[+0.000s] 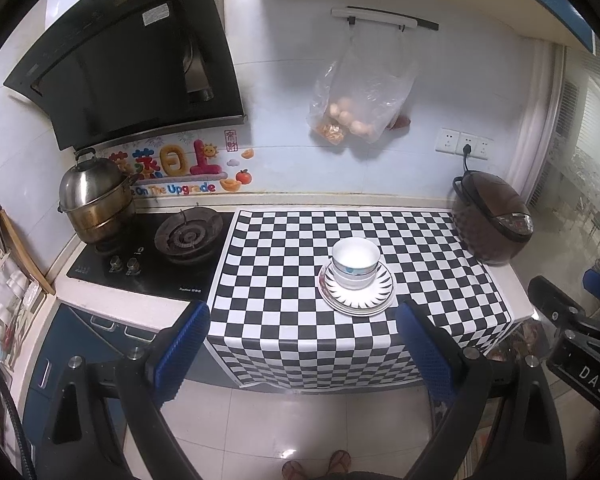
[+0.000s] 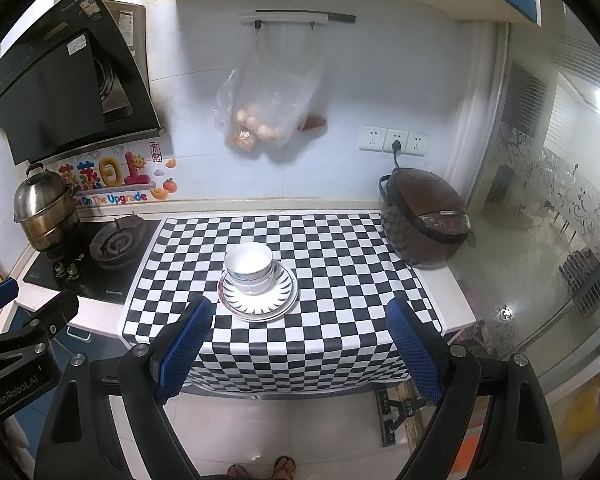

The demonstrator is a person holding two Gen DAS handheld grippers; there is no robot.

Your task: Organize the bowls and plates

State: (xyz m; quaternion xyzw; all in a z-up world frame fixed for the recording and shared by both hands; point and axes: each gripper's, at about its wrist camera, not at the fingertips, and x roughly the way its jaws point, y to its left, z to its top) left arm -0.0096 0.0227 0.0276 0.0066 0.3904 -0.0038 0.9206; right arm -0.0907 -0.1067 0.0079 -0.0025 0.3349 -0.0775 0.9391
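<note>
Your left gripper (image 1: 304, 344) and right gripper (image 2: 300, 344) both have fingers spread wide, holding nothing, hanging off the worktop's (image 2: 458, 304) front edge. Bowls (image 2: 249, 268) sit nested on stacked plates (image 2: 260, 304) mid checkered mat (image 2: 340, 248), rice cooker (image 2: 428, 220) well right.

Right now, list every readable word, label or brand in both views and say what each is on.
"e On The Upgrade": wall sticker behind the stove; its large characters are not transcribed here.
"DAS": right gripper body, left wrist view.
"GenRobot.AI": left gripper body, right wrist view.
Too small or blurred: range hood labels, red seal sticker, stove brand, rice cooker panel.
</note>
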